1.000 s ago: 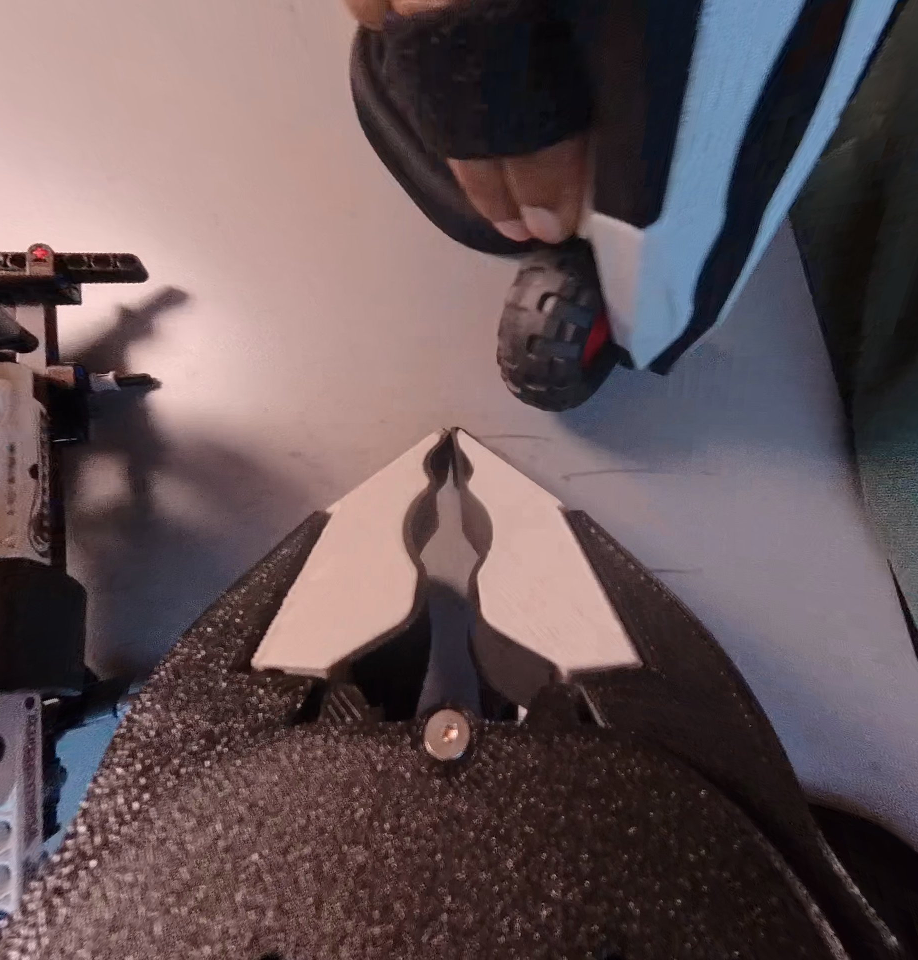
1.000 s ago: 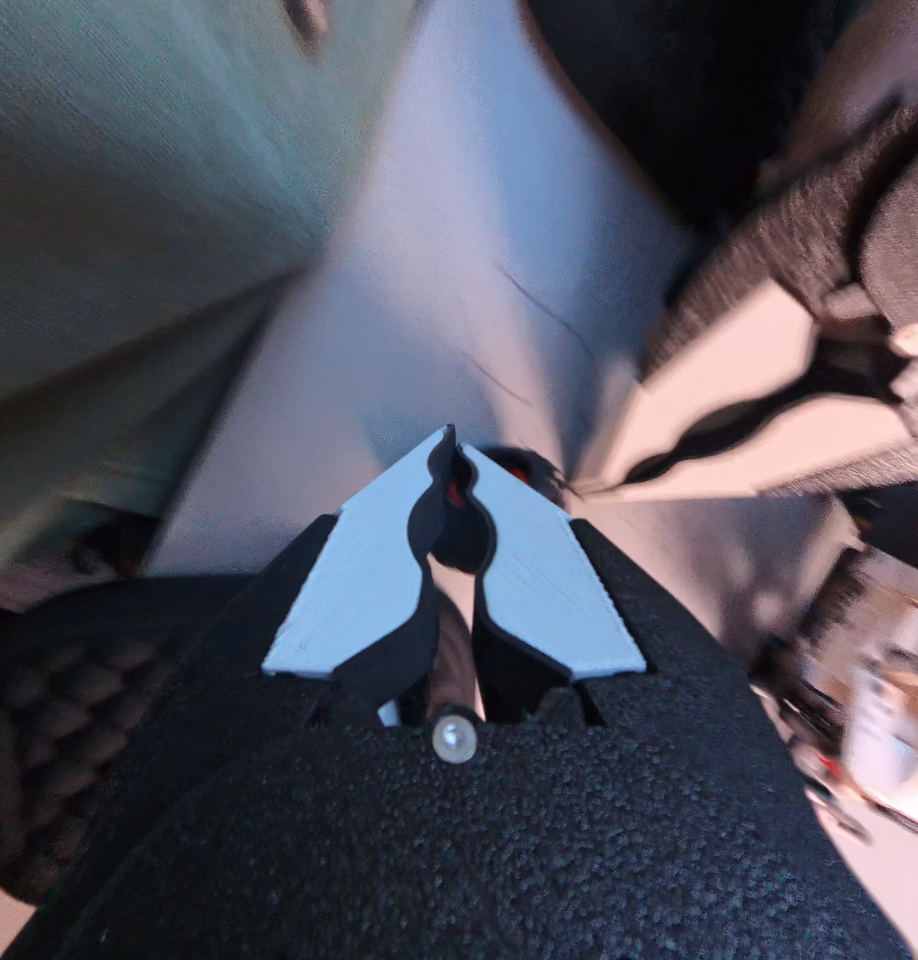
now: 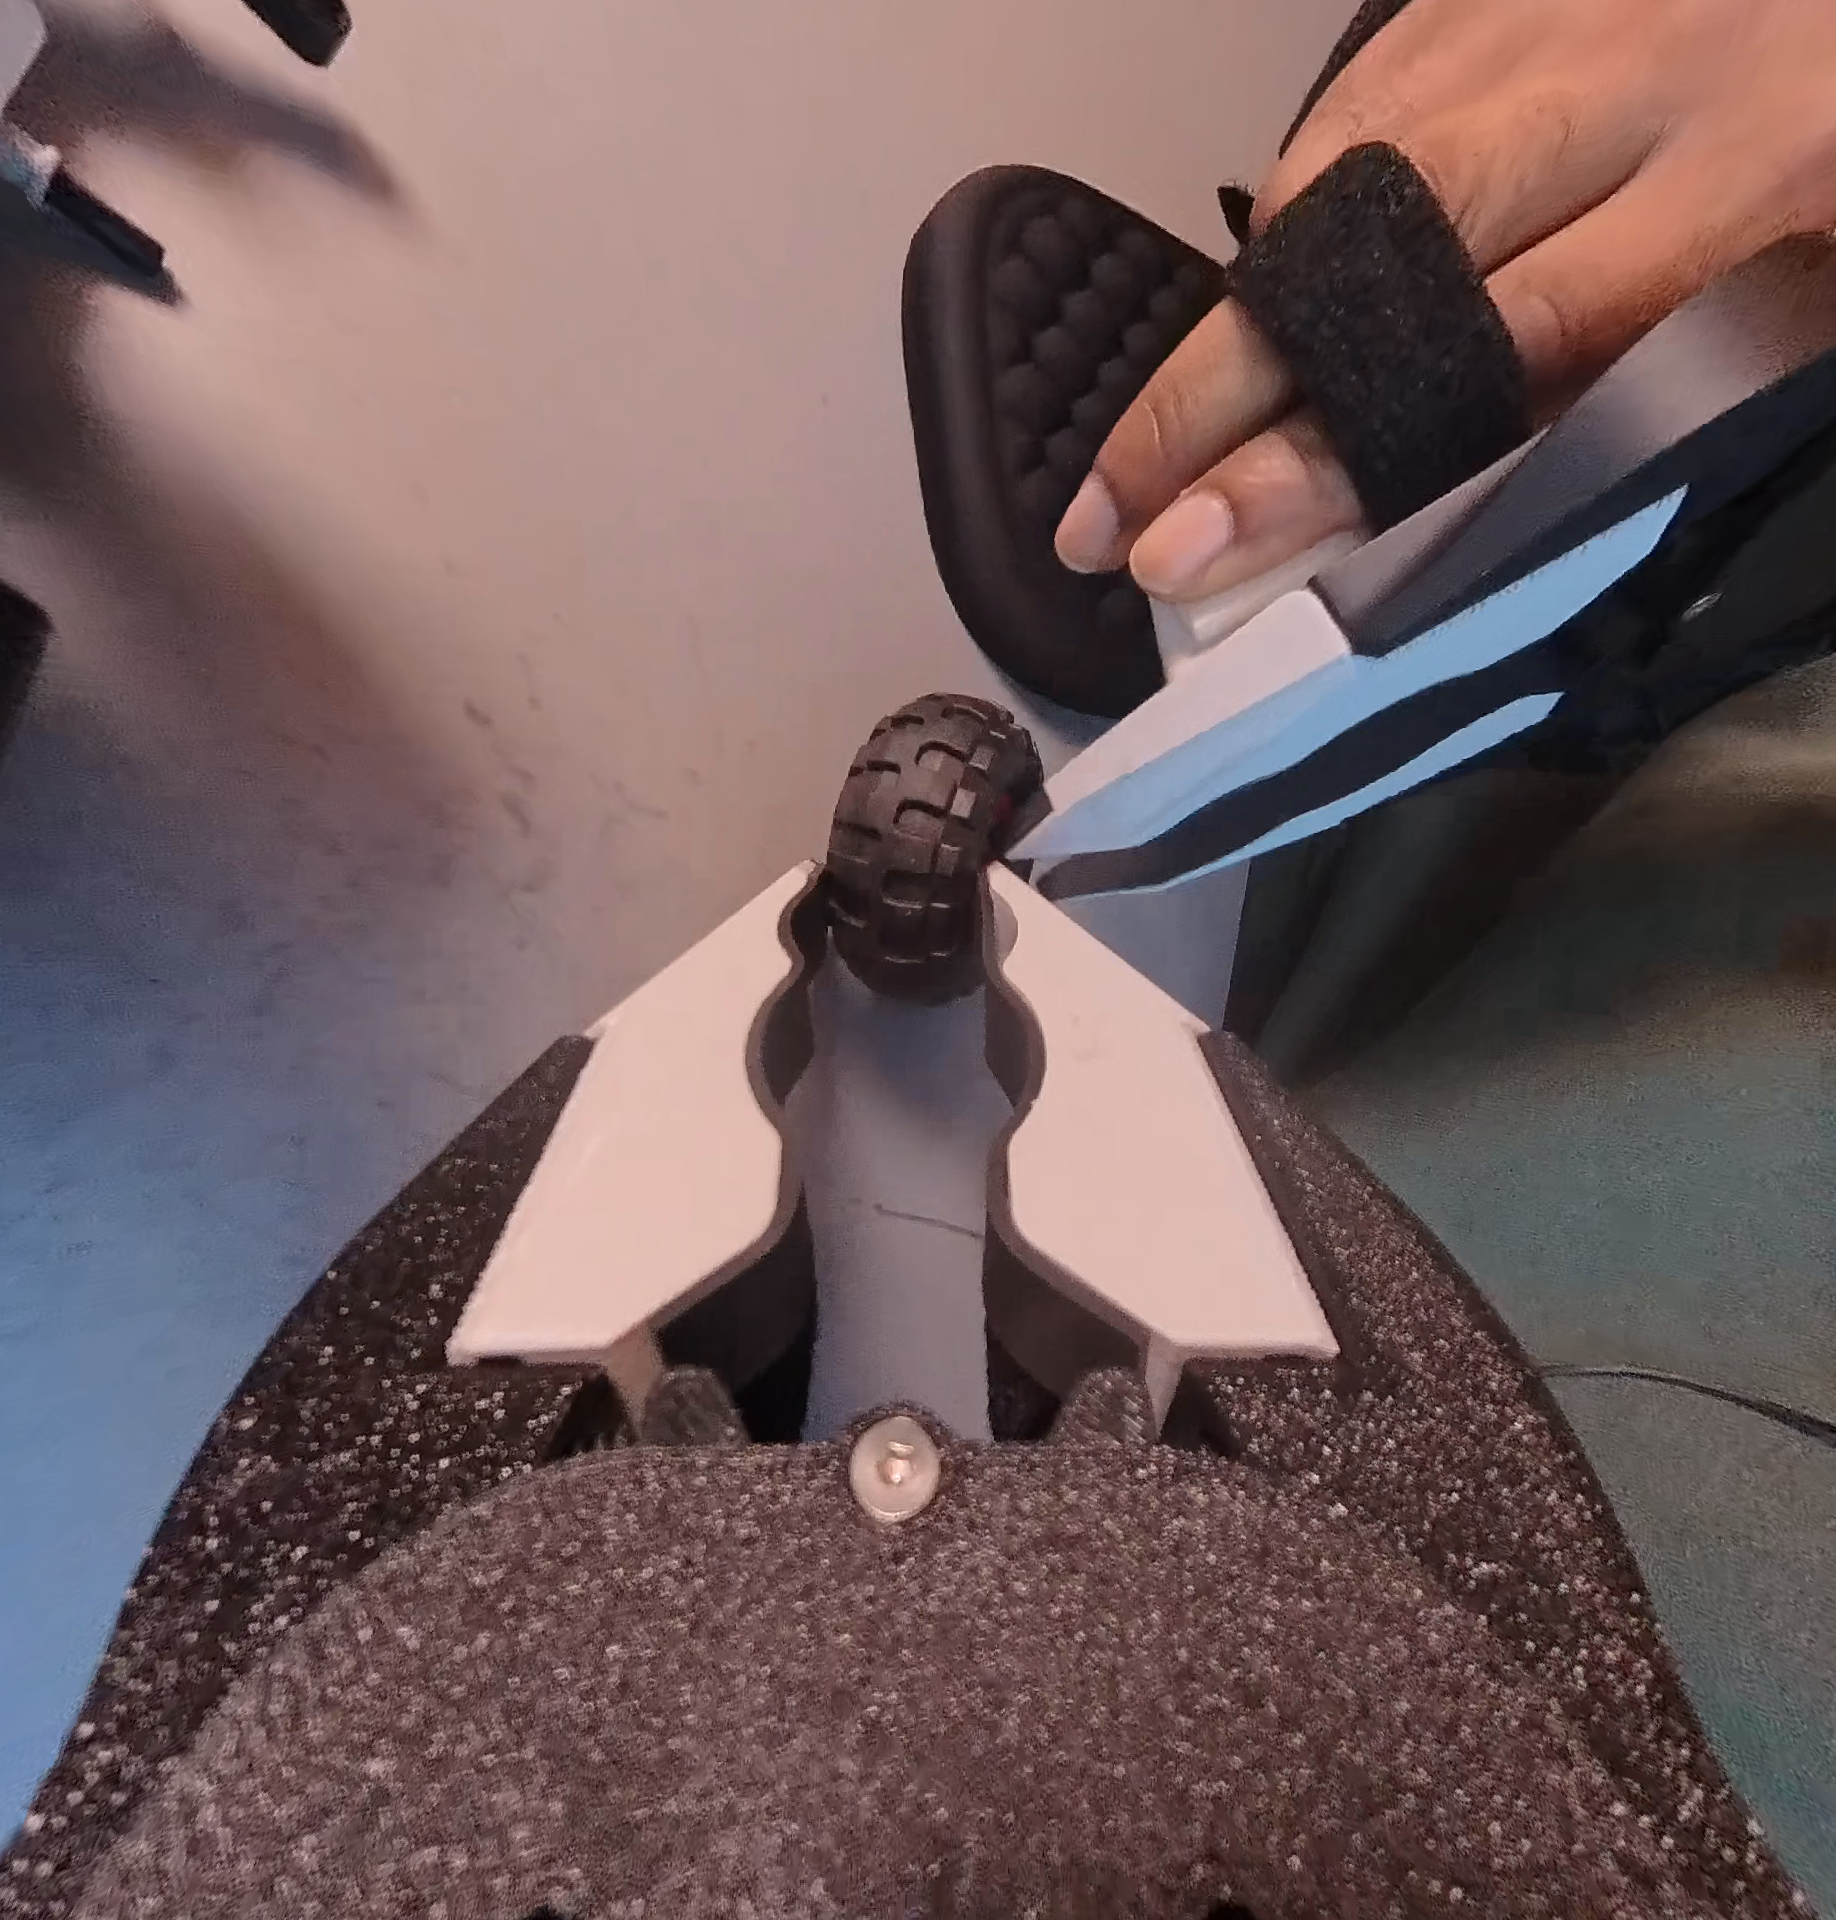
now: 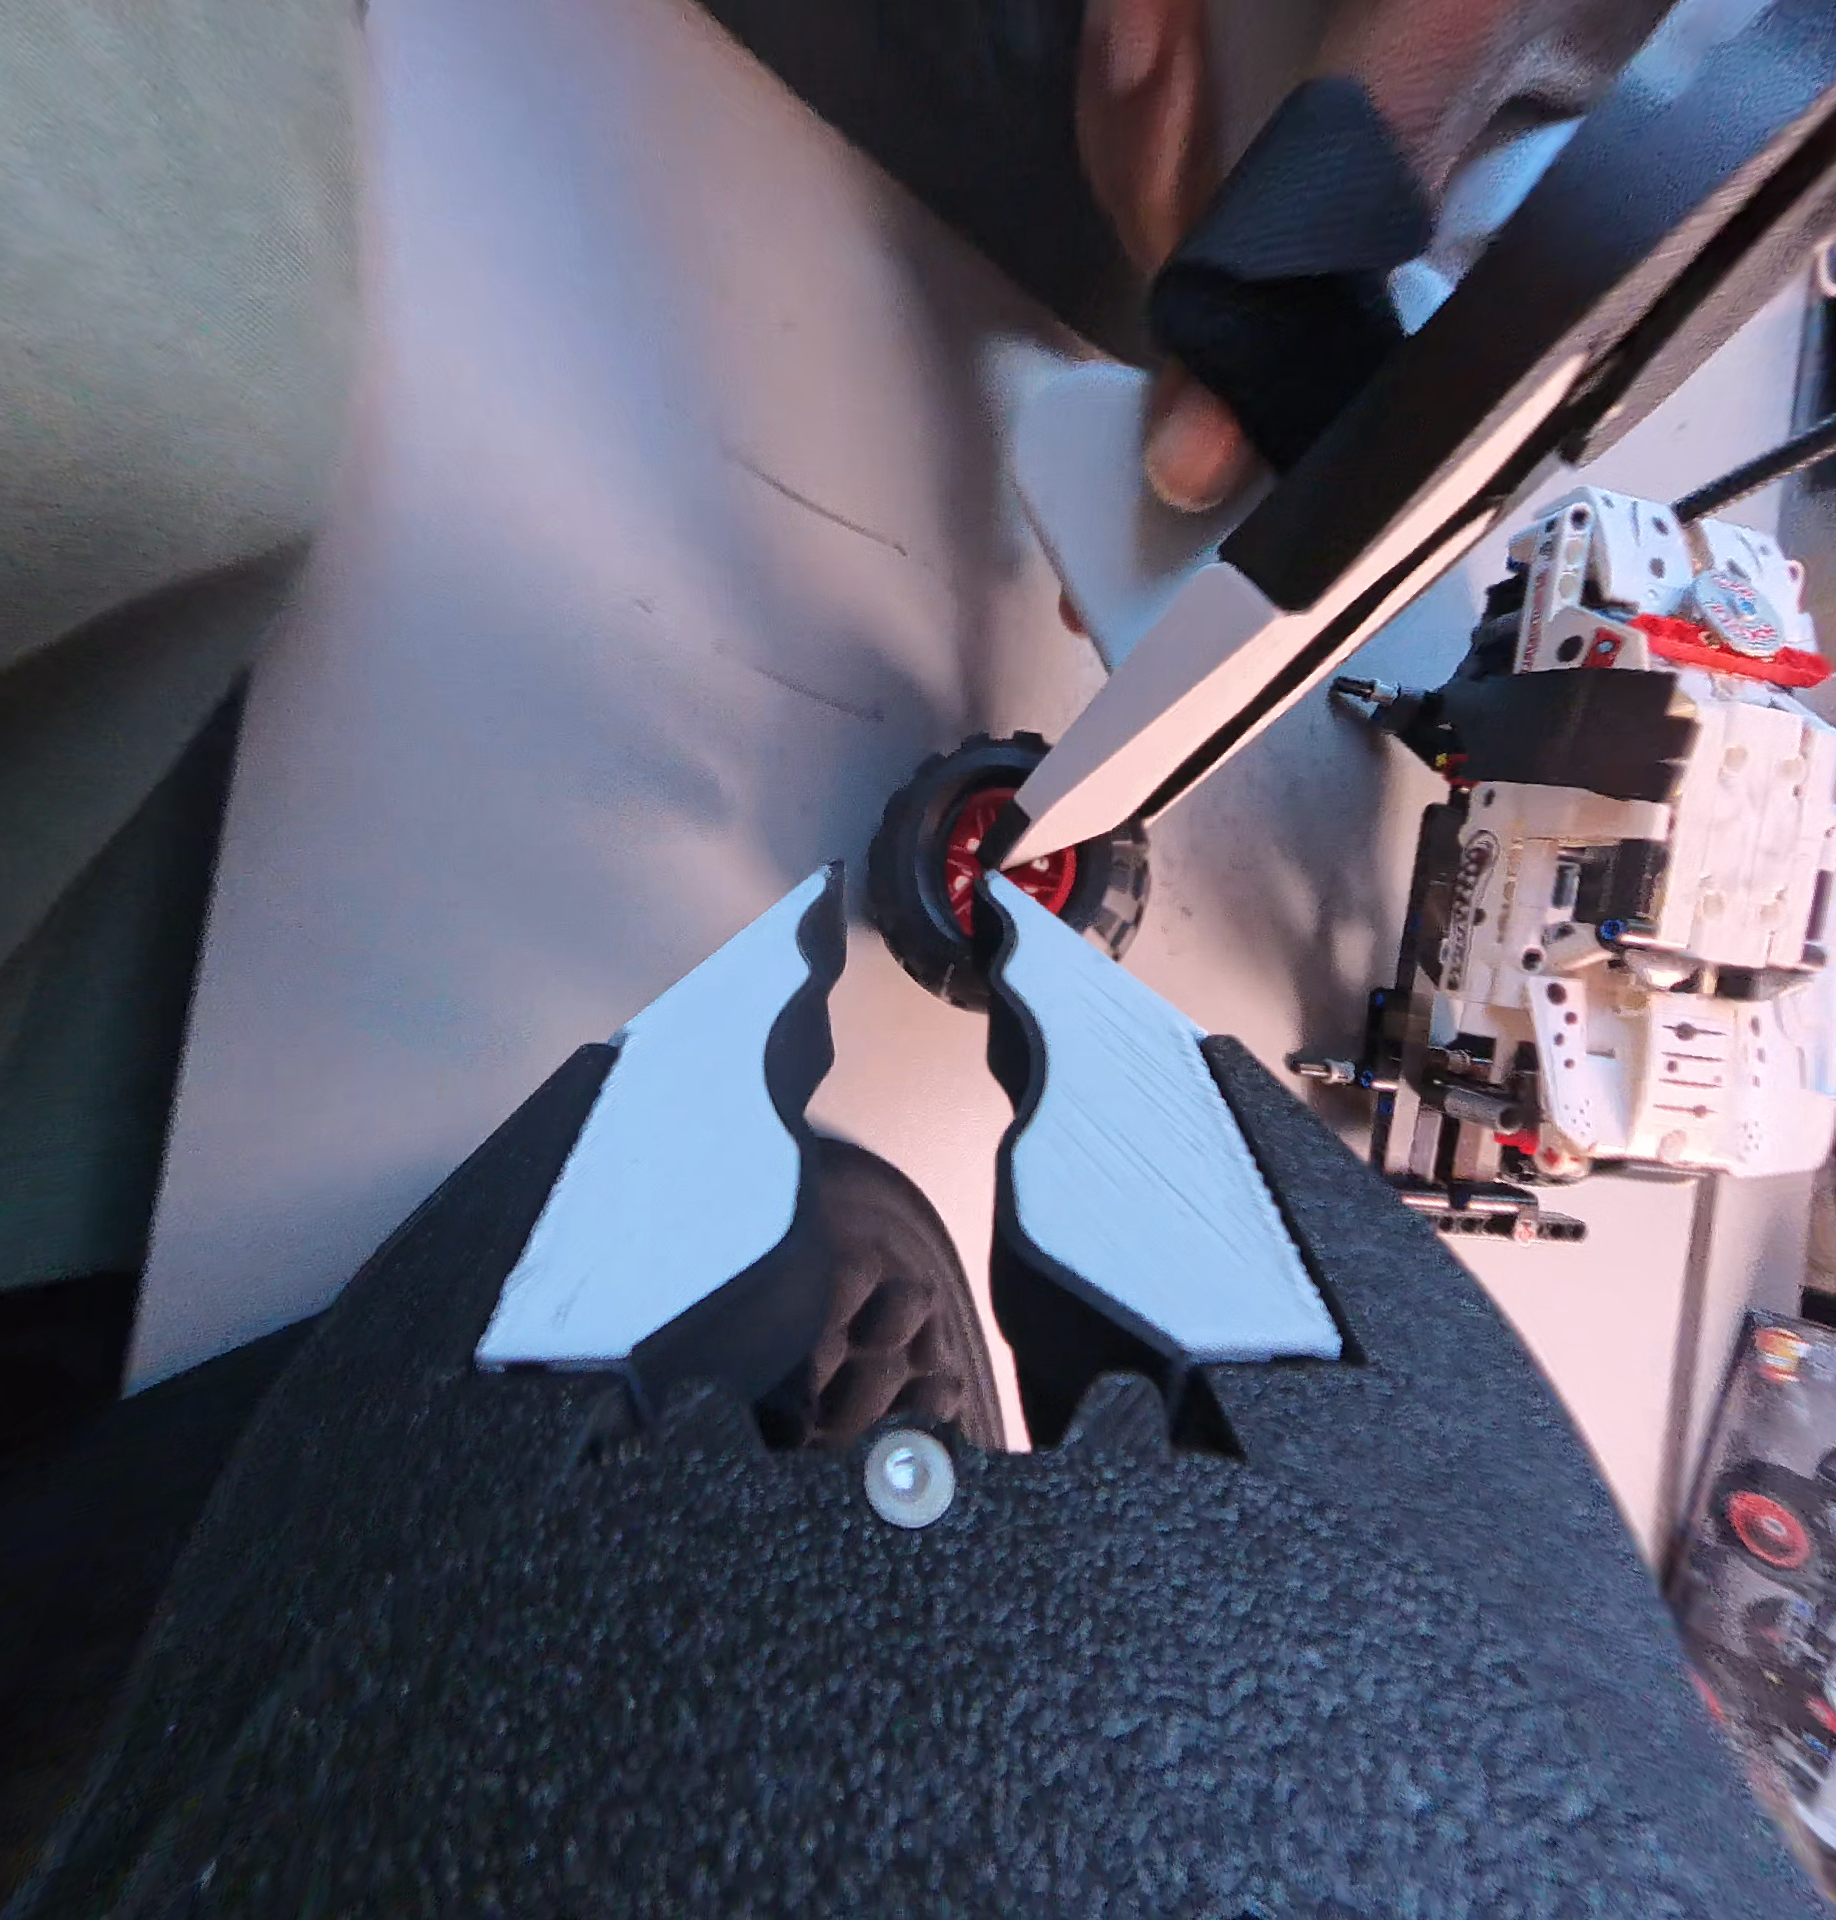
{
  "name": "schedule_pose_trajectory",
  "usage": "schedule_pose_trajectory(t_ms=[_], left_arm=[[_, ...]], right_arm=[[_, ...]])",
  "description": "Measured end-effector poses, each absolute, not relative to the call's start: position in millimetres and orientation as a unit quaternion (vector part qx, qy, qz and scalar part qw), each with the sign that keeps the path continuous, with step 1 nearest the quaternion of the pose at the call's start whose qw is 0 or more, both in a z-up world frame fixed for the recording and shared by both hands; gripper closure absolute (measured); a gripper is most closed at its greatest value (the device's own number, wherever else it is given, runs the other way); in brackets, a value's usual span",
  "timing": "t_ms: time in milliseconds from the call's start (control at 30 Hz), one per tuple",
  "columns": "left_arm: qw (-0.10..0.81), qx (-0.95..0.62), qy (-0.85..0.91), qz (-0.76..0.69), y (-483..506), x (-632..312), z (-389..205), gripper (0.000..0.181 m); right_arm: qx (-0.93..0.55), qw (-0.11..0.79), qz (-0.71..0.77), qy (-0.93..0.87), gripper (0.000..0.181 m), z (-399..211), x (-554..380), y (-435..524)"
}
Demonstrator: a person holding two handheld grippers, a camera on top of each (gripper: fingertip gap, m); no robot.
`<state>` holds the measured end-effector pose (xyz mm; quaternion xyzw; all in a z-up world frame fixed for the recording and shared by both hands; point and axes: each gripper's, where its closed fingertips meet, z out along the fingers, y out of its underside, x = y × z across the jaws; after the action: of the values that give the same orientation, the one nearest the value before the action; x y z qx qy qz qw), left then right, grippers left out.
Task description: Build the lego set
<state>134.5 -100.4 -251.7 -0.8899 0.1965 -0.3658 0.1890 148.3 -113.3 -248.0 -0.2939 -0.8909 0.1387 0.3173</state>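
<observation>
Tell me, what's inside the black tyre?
A red hub sits inside the black tyre. The left gripper covers the hub's middle, so the axle hole can't be seen.

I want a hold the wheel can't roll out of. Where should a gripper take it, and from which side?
Pinch the wheel across its two flat faces, coming edge-on toward the tread, as the left gripper appears to hold it. The tread is round and knobbly, so pads there could slip. The faces, one with the red hub, lie parallel.
</observation>
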Motion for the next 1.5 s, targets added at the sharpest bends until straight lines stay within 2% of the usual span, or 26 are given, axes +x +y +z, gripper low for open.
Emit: schedule_pose_trajectory(t_ms=[100, 200, 333, 467, 533, 733, 800, 900, 1000, 1100, 1300, 1500], left_arm=[[0.173, -0.895, 0.21, -0.354, -106, 126, -253, 0.151], [0.228, -0.87, 0.296, -0.32, -102, 122, -237, 0.14], [0.294, -0.807, 0.464, -0.215, -96, 129, -242, 0.112], [0.29, -0.771, 0.543, -0.161, -97, 137, -267, 0.109], [0.297, -0.775, 0.537, -0.152, -92, 131, -269, 0.122], [0.297, -0.786, 0.517, -0.163, -94, 129, -271, 0.123], [0.29, -0.776, 0.532, -0.177, -102, 131, -269, 0.12], [0.315, -0.757, 0.534, -0.206, -109, 135, -253, 0.105], [0.375, -0.74, 0.51, -0.226, -106, 140, -227, 0.136], [0.406, -0.734, 0.447, -0.312, -107, 143, -195, 0.156], [0.374, -0.75, 0.305, -0.452, -105, 148, -170, 0.159], [0.311, -0.765, 0.173, -0.537, -96, 143, -172, 0.16]], right_arm=[[-0.275, 0.336, 0.124, -0.892, 0.163, -251, 140, -109], [-0.246, 0.319, 0.139, -0.905, 0.169, -252, 141, -107], [-0.206, 0.288, 0.179, -0.918, 0.17, -252, 141, -106], [-0.204, 0.261, 0.209, -0.92, 0.172, -251, 139, -106], [-0.222, 0.248, 0.224, -0.916, 0.172, -251, 139, -104], [-0.28, 0.236, 0.273, -0.89, 0.173, -249, 136, -104], [-0.309, 0.205, 0.326, -0.87, 0.174, -245, 138, -111], [-0.359, 0.159, 0.427, -0.815, 0.174, -221, 135, -115], [-0.39, 0.054, 0.578, -0.715, 0.174, -175, 136, -118], [-0.395, -0.012, 0.688, -0.608, 0.179, -138, 136, -102], [-0.431, 0.023, 0.725, -0.536, 0.181, -122, 124, -74], [-0.456, 0.071, 0.689, -0.559, 0.138, -119, 124, -72]])
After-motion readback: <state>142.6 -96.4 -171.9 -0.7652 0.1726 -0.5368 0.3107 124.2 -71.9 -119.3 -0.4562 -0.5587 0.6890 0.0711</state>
